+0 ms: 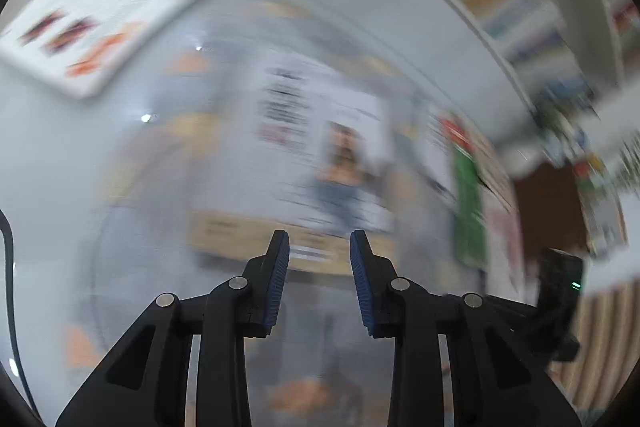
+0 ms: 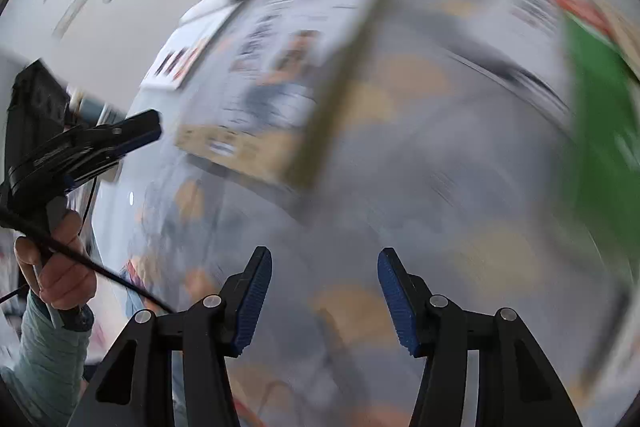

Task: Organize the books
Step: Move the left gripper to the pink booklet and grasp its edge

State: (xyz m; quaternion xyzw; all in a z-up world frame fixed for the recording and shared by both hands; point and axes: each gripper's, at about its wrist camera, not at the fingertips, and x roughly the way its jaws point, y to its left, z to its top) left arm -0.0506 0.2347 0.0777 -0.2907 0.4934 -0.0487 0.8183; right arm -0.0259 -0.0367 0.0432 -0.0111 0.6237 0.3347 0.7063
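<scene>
Though both views are smeared by motion, the books look unsorted: a white-covered book (image 1: 320,151) lies flat near the middle of the desk (image 1: 48,147), a green book (image 1: 468,195) toward its right edge, and another white book (image 1: 84,35) at the far left corner. The left gripper (image 1: 319,247) and right gripper (image 2: 325,263) both stand wide apart, holding nothing. Judging by this, most of the organizing remains.

The left gripper (image 1: 319,247) had matt black plastic arms, ribbed blue rubbery pads (image 1: 276,287) and shiny metal pins. The white-and-tan paper-covered book (image 1: 320,147) lay on a glossy pale table (image 1: 60,167).
</scene>
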